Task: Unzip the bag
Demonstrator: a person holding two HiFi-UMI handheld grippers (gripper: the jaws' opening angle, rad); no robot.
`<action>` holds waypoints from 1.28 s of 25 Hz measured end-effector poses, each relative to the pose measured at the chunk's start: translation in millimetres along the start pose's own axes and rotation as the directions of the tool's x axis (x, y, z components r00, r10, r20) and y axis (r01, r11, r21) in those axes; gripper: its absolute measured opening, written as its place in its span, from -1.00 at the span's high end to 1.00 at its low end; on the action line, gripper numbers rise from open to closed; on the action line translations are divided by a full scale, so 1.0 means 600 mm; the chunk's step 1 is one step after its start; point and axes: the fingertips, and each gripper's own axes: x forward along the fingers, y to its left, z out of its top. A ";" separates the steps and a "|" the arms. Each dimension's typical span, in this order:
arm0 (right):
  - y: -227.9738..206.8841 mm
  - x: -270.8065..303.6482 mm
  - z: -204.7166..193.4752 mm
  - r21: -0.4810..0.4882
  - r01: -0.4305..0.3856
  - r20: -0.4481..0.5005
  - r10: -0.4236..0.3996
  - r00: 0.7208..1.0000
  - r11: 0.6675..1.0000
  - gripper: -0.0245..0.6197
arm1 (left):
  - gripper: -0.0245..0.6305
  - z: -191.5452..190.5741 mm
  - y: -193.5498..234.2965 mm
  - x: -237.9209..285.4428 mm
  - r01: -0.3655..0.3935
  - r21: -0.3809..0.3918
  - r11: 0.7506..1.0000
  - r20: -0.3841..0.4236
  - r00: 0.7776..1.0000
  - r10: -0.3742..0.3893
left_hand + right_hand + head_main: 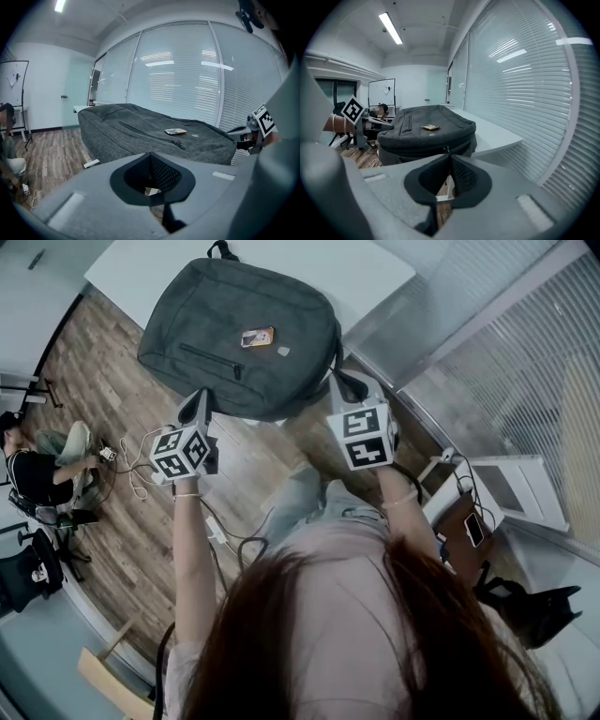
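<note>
Head view shows the left gripper (201, 397) and right gripper (340, 381) both closed and empty, just before the grey bag (239, 334), which overhangs the near edge of the white table (375, 273). I think one must open for the zipper pull (446, 150) while the other steadies the bag; the floor (103, 352) on the left leaves room.

Matt grey woven-cloth bag (239, 338), smooth white table (370, 276), wood-plank floor (94, 371).

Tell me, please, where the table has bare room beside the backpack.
The table is bare right of the backpack, out to its corner, and in a narrower strip behind its left side. The backpack's near edge is crowded by the left tool and right tool.
</note>
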 end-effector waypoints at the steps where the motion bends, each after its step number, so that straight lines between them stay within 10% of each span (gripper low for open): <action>1: -0.003 0.002 0.001 0.002 0.003 -0.002 -0.003 1.000 1.000 0.88 | 0.90 0.000 0.000 0.001 0.001 -0.001 1.000 0.000 1.000 -0.001; 32: -0.093 0.075 0.040 -0.044 0.151 -0.041 -0.152 0.987 0.988 0.88 | 0.90 0.000 0.003 0.003 0.176 -0.011 0.984 -0.060 0.983 -0.176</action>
